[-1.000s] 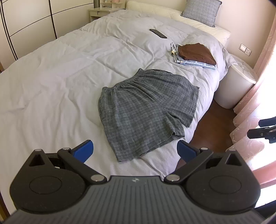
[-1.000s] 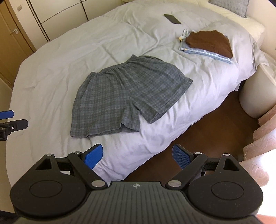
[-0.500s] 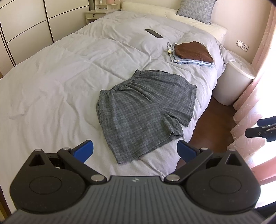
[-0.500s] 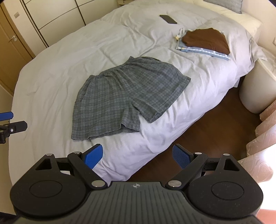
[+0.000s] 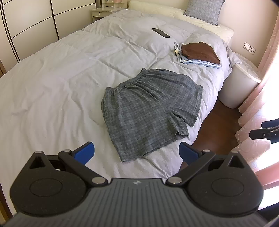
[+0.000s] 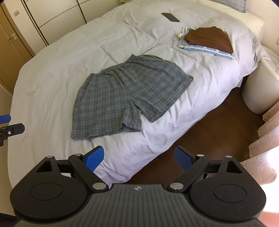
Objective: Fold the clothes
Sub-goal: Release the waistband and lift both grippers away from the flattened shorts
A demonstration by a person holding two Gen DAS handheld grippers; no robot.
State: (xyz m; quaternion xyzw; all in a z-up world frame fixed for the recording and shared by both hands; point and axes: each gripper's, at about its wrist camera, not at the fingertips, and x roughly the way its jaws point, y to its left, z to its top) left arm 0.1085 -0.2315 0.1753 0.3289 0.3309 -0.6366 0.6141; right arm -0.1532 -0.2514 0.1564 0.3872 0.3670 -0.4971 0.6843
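1. Grey checked shorts (image 5: 150,111) lie flat at frame centre on the white bed (image 5: 61,83), 2 legs toward the bed's edge.
2. Left gripper (image 5: 136,153), lower frame: fingers spread wide, holding nothing (above the bedding).
3. Right gripper (image 6: 139,158): likewise released, empty.
4. Folded stack (image 6: 207,41), upper right; phone (image 6: 170,17) beyond it.
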